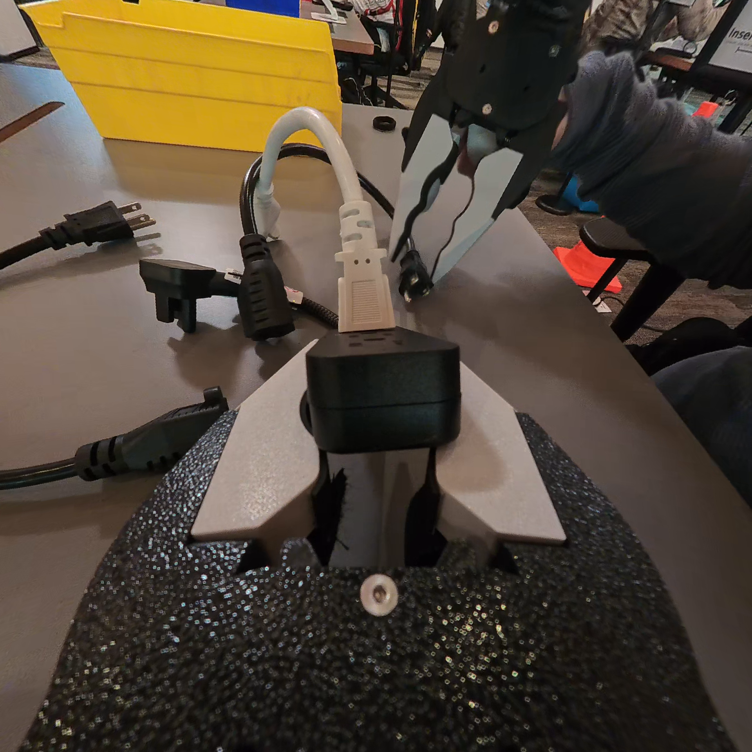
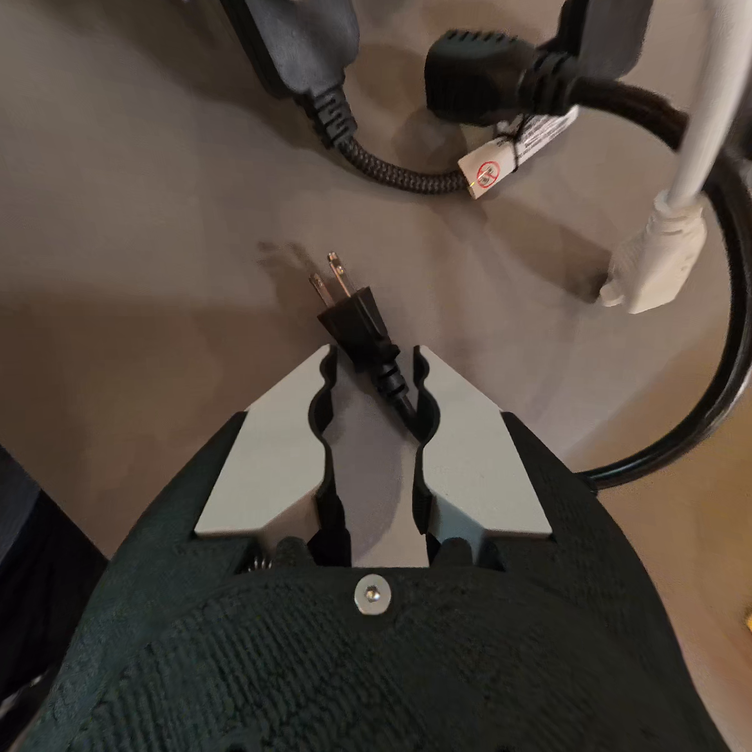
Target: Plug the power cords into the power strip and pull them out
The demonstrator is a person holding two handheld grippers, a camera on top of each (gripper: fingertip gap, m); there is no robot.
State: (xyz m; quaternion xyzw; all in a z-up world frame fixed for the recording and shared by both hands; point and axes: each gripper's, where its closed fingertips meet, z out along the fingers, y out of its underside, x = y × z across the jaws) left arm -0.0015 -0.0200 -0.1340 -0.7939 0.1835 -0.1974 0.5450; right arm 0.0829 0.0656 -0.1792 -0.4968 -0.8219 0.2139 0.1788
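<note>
Black power strip (image 1: 382,390) at centre of the left wrist view, clamped between the jaws of the left gripper (image 1: 382,407), lifted end-on toward the camera. White plug (image 1: 364,301) seated in its far face, white cord (image 1: 309,134) arching up toward 12 o'clock and back down to a white connector (image 2: 659,260) resting on the surface.

Small black two-prong plug (image 2: 354,317) lying flat on the grey surface (image 2: 142,264), prongs aimed at about 11 o'clock in the right wrist view. Right gripper (image 2: 374,354) straddling its strain relief, jaws apart, cord touching or nearly touching the right-hand finger. Same gripper seen at 1 o'clock in the left wrist view (image 1: 415,264), tips down at the surface, held by a hand in a dark glove (image 1: 651,162).

More black plugs spread across the surface from 9 to 11 o'clock of the power strip: a three-prong plug (image 1: 106,224), a flat angled plug (image 1: 175,289), a ribbed connector (image 1: 264,289), another plug (image 1: 154,439) nearest the camera. Braided cord (image 2: 390,171) with white tags (image 2: 488,171) curving among them.

Yellow bin (image 1: 195,77) at the far edge, 11 o'clock. Surface edge running close along the right side; bare surface to the right of the strip. Beyond the edge, carpeted floor, orange cones (image 1: 586,264), a stool (image 1: 610,240), other tables.
</note>
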